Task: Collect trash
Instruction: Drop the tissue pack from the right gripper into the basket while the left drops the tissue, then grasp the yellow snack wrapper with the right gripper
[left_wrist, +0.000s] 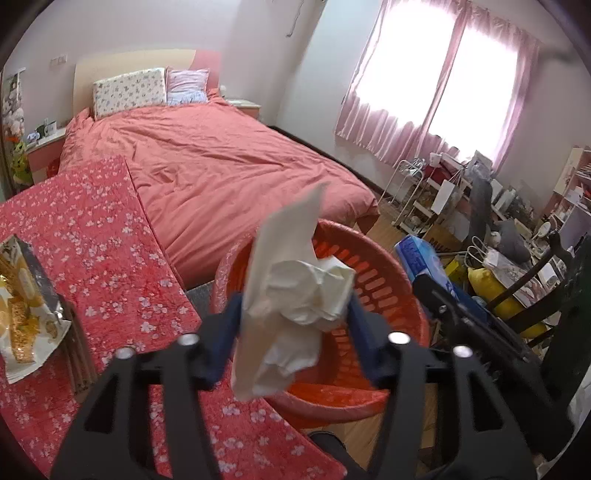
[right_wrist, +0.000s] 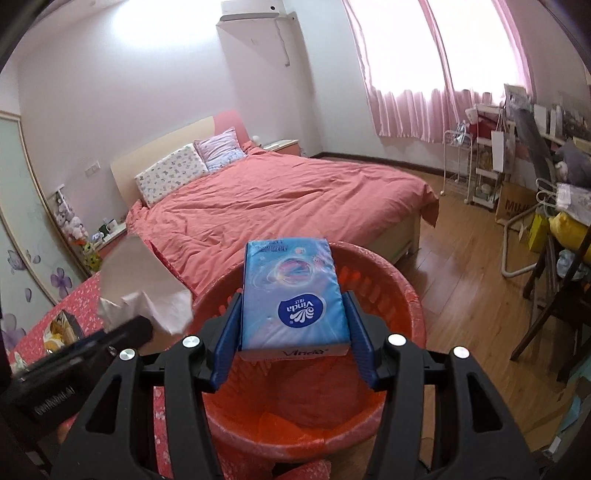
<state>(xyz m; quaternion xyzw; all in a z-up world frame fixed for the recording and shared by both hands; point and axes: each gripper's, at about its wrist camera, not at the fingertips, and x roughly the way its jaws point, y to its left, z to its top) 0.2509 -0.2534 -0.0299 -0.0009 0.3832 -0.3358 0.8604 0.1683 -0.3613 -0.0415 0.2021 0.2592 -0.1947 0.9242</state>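
Bedroom scene, two hand-held grippers over a waste basket. Item one: left gripper (left_wrist: 295, 317), black frame with blue pads, seen from its own camera; a crumpled white tissue (left_wrist: 295, 295) sits between the pads, one long flap rising toward twelve o'clock and another hanging toward six; the wad fills the gap between the pads, though whether both pads press on it cannot be told. Item two: red basket (left_wrist: 388, 280), round, with slotted wall, directly beyond and below the tissue, its rim running from nine round to three o'clock of the gripper. Item three: right gripper (right_wrist: 293, 321), same make, jaws closed on the long sides of a blue tissue pack (right_wrist: 295, 295) printed with a white-and-blue logo; the pack lies flat between the pads, its far end pointing to twelve o'clock, and is held above the open mouth of the same basket (right_wrist: 406, 295). In the right view the left gripper and its tissue (right_wrist: 147, 295) show at nine o'clock, beside the basket rim. Item four: table with red floral cloth (left_wrist: 92, 240), at nine o'clock of the basket, touching or just beside it. Item five: snack packet (left_wrist: 26, 295), yellow and white, lying on the cloth at the far left. Item six: bed (left_wrist: 221, 162) with salmon cover and two pillows, at twelve o'clock behind basket and table. Item seven: pink curtains (left_wrist: 424, 92) over a bright window, at two o'clock, with cluttered shelves below.
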